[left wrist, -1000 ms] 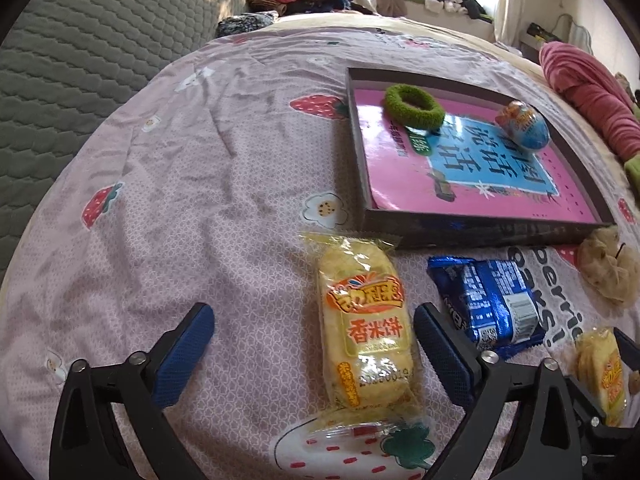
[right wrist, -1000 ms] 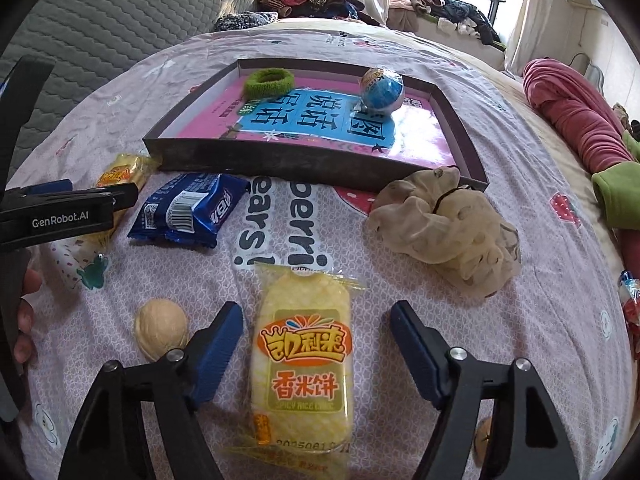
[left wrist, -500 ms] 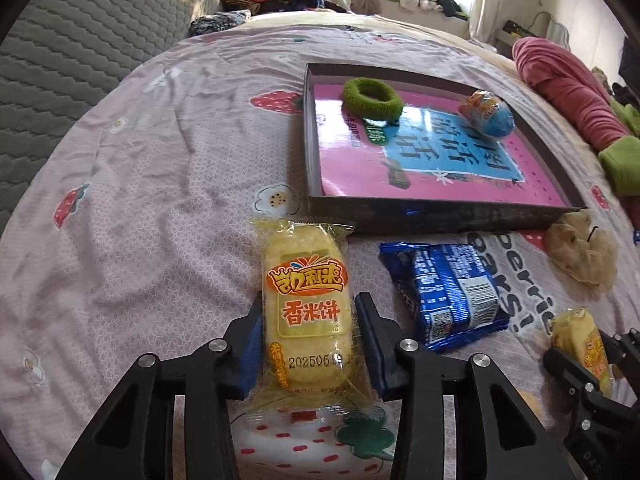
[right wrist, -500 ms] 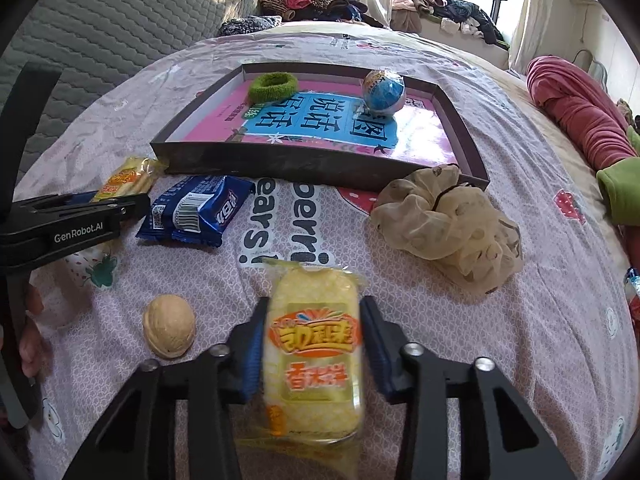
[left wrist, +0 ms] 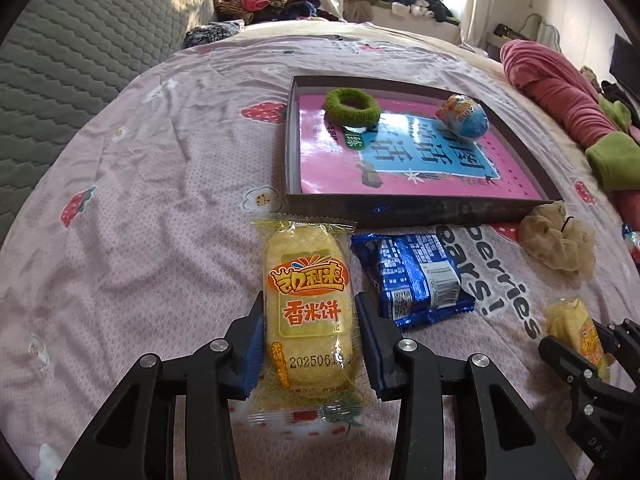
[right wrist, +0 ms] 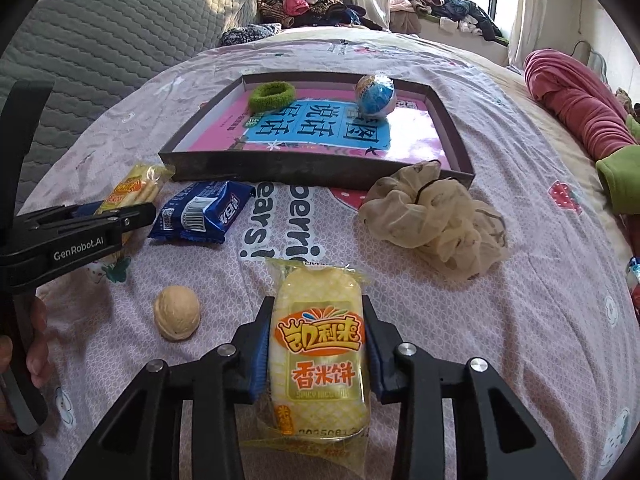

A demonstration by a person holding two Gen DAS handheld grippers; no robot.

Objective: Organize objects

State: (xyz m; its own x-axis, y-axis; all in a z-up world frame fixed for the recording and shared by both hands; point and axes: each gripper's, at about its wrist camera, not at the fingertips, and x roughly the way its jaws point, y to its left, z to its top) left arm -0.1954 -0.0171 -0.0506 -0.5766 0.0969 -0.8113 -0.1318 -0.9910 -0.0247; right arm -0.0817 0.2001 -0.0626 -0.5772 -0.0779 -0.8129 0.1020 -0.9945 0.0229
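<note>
- The left rice-cracker packet [left wrist: 310, 312] is lying lengthwise between the blue pads of the left gripper [left wrist: 310, 344], which is clamping its lower half from both sides; the jaws have just been closing onto it, and the packet's top end is pointing ahead toward the tray [left wrist: 412, 205].
- The right rice-cracker packet [right wrist: 320, 354] is sitting the same way in the right gripper [right wrist: 318, 350], whose jaws have likewise just been closing and are now pinching it across its width.
- Both packets are looking crisp and brittle under thin film, so I judge the squeeze should stay only firm enough to stop slipping; harder pressure is risking crushed crackers.
- Lifting straight up before travelling forward is the safer course, since the tray's near wall is standing directly ahead of each gripper and a dragged packet could be catching on it.
- Just to the right of the left gripper the blue snack packet [left wrist: 414, 280] is lying near the pad, so the lift should be keeping clear of it.
- Left of the right gripper a walnut [right wrist: 177, 312] is resting on the bedsheet [left wrist: 152, 216]; ahead and to the right a beige scrunchie [right wrist: 436, 216] is leaning against the tray wall.
- Inside the tray, a green hair tie [left wrist: 352, 106] and a foil egg [left wrist: 464, 115] are occupying the far end, leaving the near pink floor open for setting down.
</note>
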